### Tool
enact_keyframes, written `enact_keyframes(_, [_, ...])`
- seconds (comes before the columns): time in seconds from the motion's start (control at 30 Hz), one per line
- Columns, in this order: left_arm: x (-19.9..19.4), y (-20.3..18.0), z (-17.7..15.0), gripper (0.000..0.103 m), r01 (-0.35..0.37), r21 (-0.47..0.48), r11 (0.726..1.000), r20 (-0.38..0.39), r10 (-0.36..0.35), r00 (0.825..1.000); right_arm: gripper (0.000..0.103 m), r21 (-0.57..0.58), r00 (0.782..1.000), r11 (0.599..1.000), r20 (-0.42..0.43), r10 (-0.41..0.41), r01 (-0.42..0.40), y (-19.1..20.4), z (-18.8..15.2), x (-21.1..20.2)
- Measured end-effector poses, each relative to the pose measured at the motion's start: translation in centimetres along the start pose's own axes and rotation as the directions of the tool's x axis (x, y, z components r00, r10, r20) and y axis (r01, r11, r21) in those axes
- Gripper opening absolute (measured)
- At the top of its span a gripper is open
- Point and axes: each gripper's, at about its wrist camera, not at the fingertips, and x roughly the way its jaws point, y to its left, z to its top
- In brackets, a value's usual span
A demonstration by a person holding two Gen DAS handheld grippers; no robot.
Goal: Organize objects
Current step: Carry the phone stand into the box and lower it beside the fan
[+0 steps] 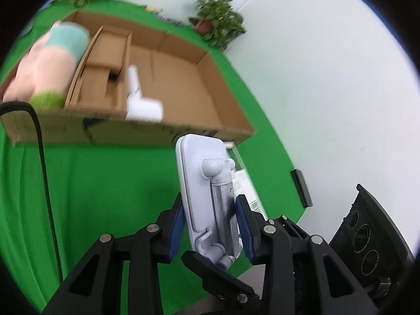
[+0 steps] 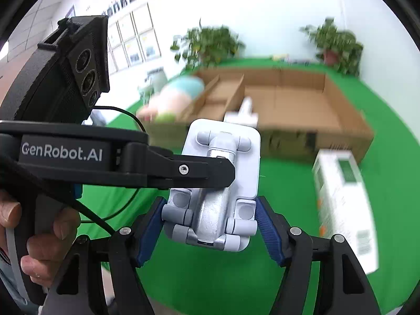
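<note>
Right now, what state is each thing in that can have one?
Folding phone stand: folded, lifted off the green cloth, gripped from both sides.
Left hand-held gripper: shut on the stand.
Right hand-held gripper: shut on the stand.
Cardboard box: open, divided.
Plush toy: lying in the box's end compartment.

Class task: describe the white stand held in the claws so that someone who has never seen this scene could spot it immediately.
Start at the long cardboard box on the green cloth. In front of it, above the cloth, both claws grip one thing: a white folding stand with a silver hinged arm. Unlike the plush toy in the box and the printed carton beside it, it is hard plastic and metal.
</note>
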Motion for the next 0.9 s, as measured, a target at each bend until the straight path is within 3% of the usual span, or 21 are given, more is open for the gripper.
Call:
enact_keyframes(0.17, [-1.5, -2.7, 2.9, 0.034, 0.032, 0.083, 0.996, 0.058, -0.037, 0.998, 0.066, -0.011, 0.994, 0.999, 0.099, -0.042, 0.043, 0.1, 3.9, -2.1])
enact_keyframes(0.4, [-2.0, -4.6, 6.4, 0.034, 0.037, 0.136, 0.990, 0.089, -0.050, 0.995, 0.066, -0.009, 0.985, 0.998, 0.161, -0.060, 0.062, -0.5, 7.9, -4.2])
enact_keyframes(0.63, [-0.2, -3.3, 10.9, 0.034, 0.071, 0.084, 0.994, 0.055, -0.076, 0.996, 0.065, -0.017, 0.990, 0.996, 0.111, -0.084, 0.086, -1.5, 12.5, -2.9])
enact_keyframes(0.9, [2.1, -3.1, 14.2, 0.034, 0.053, 0.079, 0.995, 0.012, -0.054, 0.998, 0.066, 0.014, 0.995, 0.997, 0.060, -0.079, 0.078, -4.1, 16.7, -0.4])
